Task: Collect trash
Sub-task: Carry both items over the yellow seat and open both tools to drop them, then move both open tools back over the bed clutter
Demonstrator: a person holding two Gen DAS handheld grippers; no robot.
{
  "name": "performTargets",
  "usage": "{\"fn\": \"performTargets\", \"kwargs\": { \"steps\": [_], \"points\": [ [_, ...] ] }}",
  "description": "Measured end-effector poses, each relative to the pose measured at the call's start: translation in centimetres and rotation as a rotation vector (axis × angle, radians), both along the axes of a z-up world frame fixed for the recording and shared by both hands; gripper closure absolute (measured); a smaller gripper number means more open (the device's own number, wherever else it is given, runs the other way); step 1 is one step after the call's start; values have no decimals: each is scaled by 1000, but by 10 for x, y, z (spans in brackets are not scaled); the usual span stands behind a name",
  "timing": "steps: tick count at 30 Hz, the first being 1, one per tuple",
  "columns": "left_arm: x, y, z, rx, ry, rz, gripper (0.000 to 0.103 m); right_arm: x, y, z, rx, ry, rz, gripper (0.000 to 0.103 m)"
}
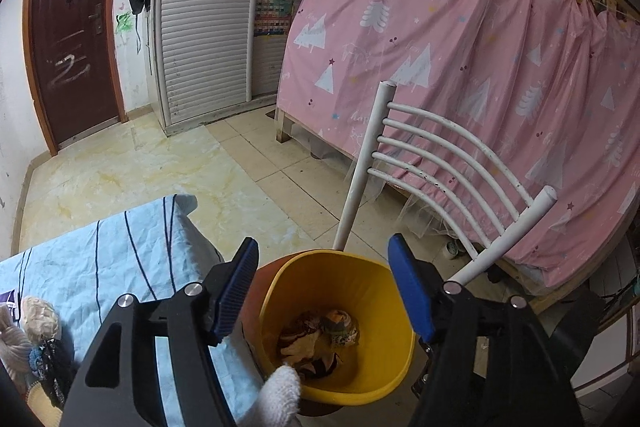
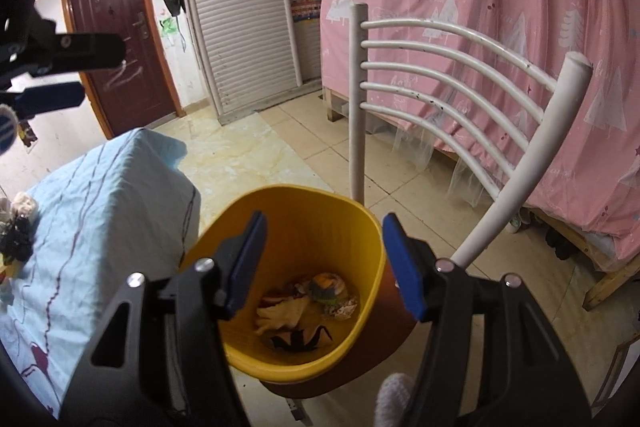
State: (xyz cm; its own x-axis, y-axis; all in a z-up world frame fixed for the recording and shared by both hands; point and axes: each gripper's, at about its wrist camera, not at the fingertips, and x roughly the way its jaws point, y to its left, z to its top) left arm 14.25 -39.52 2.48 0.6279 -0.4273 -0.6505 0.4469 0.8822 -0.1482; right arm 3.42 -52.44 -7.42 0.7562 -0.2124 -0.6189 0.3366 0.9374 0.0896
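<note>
One blue-sheeted table (image 2: 100, 195) beside yellow bin (image 2: 360, 227), tiled floor (image 1: 160, 167).

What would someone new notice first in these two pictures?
The yellow bin low in the middle, sitting on a white chair, with crumpled scraps at its bottom. Both grippers, left and right, hang open above it. Behind hangs a big pink curtain; a table with a blue cloth stands left.

- yellow bin (image 2: 320, 227) sits upright on a chair seat, right next to the blue-clothed table
- crumpled trash (image 2: 304, 311) piled at its bottom: pale wrappers, brownish scraps, one orange-grey wad
</note>
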Motion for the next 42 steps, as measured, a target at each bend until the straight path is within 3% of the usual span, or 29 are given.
{"fn": "performTargets", "kwargs": {
  "steps": [9, 22, 42],
  "points": [
    [-2, 41, 13, -30, -10, 42, 45, 5, 27, 17, -15, -19, 43, 45],
    [-3, 129, 37, -61, -44, 150, 45, 28, 101, 41, -61, -33, 162, 45],
    [2, 252, 38, -60, -49, 307, 45, 57, 192, 58, -114, -30, 306, 45]
  ]
}}
